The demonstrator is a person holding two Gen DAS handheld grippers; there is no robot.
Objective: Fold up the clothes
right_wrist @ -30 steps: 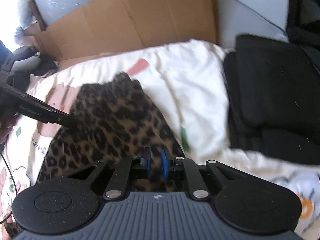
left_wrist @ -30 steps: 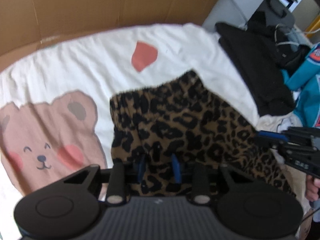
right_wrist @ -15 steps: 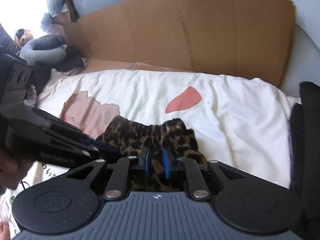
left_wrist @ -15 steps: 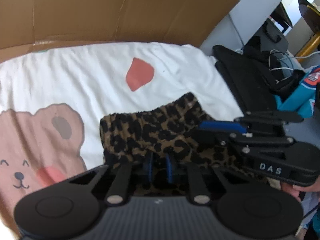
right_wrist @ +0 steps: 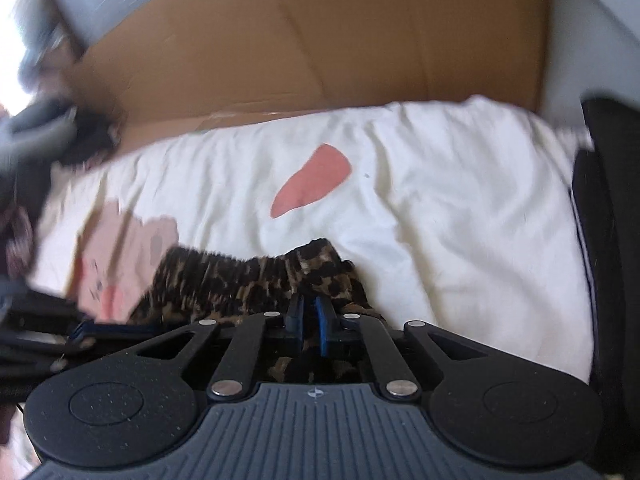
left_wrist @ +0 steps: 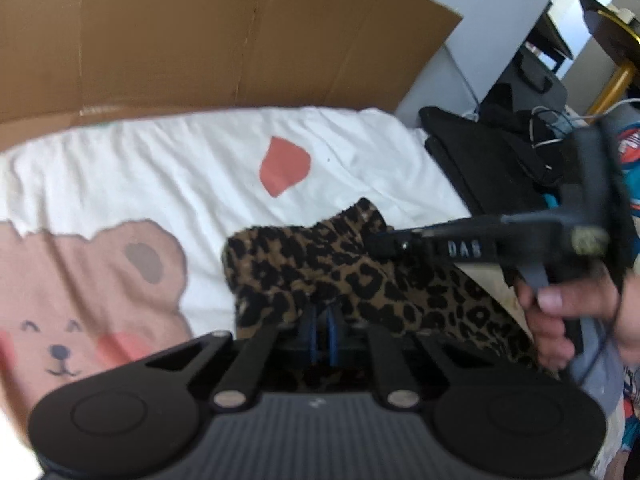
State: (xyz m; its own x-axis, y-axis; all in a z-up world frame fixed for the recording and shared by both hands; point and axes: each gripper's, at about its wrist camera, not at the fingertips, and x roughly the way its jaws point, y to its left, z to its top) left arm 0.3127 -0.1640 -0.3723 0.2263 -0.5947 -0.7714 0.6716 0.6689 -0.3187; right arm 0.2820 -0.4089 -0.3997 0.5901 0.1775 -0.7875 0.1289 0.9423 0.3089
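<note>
A leopard-print garment (left_wrist: 360,276) lies bunched on a white blanket with a bear print (left_wrist: 160,184). My left gripper (left_wrist: 321,330) is at the garment's near edge. Its jaws are closing, with a fold of the leopard cloth pinched between the blue pads. The right gripper (left_wrist: 386,240), held by a hand (left_wrist: 560,312), reaches in from the right over the garment. In the right wrist view, my right gripper (right_wrist: 309,320) is also closing, with leopard cloth (right_wrist: 224,280) between its blue pads. The left gripper (right_wrist: 80,330) shows blurred at the lower left.
A cardboard sheet (left_wrist: 200,40) stands along the far side of the blanket. A pile of black clothes (left_wrist: 480,160) and cables lies at the right edge, seen as black fabric (right_wrist: 612,240) in the right wrist view. White blanket (right_wrist: 440,200) lies bare beyond the garment.
The right gripper has swept left over the garment toward the left gripper. The spread leopard cloth is now folded into a smaller bunch. Both pairs of pads have narrowed onto the cloth.
</note>
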